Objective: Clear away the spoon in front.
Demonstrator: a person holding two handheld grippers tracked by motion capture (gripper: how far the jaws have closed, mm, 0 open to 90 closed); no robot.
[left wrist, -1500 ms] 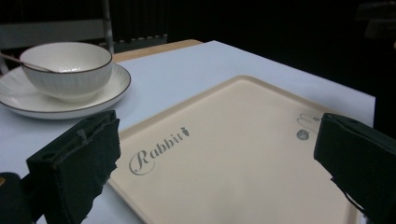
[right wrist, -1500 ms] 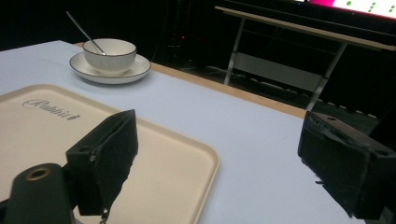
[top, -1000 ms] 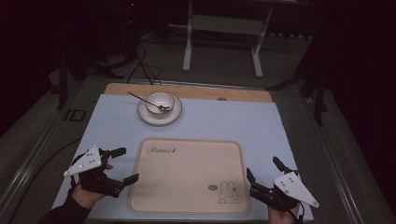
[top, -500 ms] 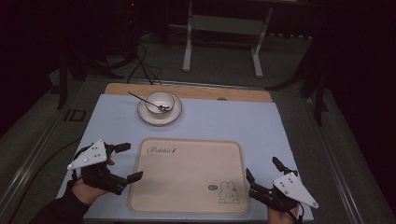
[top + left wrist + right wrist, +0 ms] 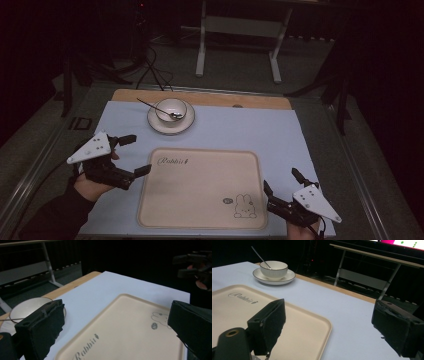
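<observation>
Your L gripper (image 5: 134,155) sits at 9 o'clock of the tray (image 5: 200,187), just off its L edge, jaws spread wide, nothing between them. In L gripper view the tray (image 5: 125,325) lies between the two black jaws, "Rabbit" print near bottom, bunny print toward 3 o'clock. Your R gripper (image 5: 282,184) is at tray's 4 o'clock corner, jaws also apart & empty, hovering by the bunny print. R gripper view: tray corner (image 5: 312,325) lies between the jaws over the blue mat (image 5: 352,315). Bowl (image 5: 170,110) on saucer (image 5: 170,123) w/ spoon (image 5: 155,107) in it stands at 12 o'clock of tray, slightly L, well apart from both grippers. Spoon handle points to 10 o'clock. Tray is bare, flat on mat (image 5: 240,130), wooden table edge (image 5: 215,98) at far side
</observation>
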